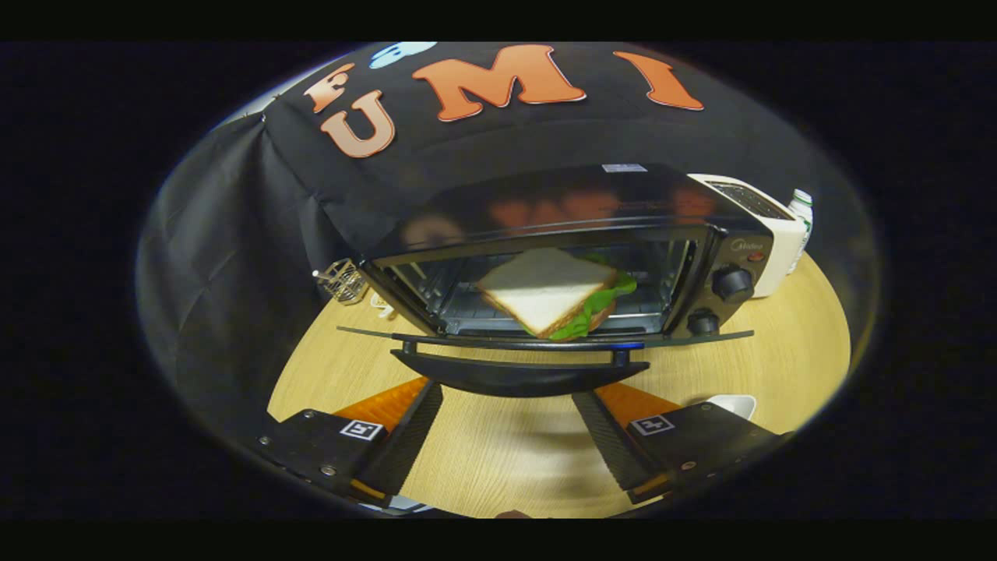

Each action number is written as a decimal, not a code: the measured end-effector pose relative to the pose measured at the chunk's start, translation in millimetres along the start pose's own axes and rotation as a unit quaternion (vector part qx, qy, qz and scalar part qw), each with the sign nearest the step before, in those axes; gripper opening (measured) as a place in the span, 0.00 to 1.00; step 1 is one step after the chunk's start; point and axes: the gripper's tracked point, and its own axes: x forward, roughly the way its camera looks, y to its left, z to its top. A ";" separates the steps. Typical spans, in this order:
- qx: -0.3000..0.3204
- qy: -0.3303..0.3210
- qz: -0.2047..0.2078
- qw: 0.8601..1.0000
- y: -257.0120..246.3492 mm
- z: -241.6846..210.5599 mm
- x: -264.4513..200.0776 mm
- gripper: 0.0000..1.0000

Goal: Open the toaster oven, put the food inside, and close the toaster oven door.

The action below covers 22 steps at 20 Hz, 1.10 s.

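A black toaster oven [576,206] stands on the wooden table ahead of me, its glass door [436,335] swung down flat and open. Inside on the rack lies a triangular sandwich [549,292] of white bread with green lettuce sticking out. The door's black handle [520,375] juts toward me, just beyond my fingertips. My gripper [506,393] is open, its two fingers spread wide under the ends of the handle, holding nothing.
A white pop-up toaster [767,226] stands right of the oven, with a bottle [801,212] behind it. A small wire object [343,280] sits left of the oven. A white dish rim [732,403] shows beside my right finger. Wooden table [506,460] lies below.
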 end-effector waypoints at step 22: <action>-0.063 -0.295 -0.071 0.951 -71.6 193.3 -216.4 0.99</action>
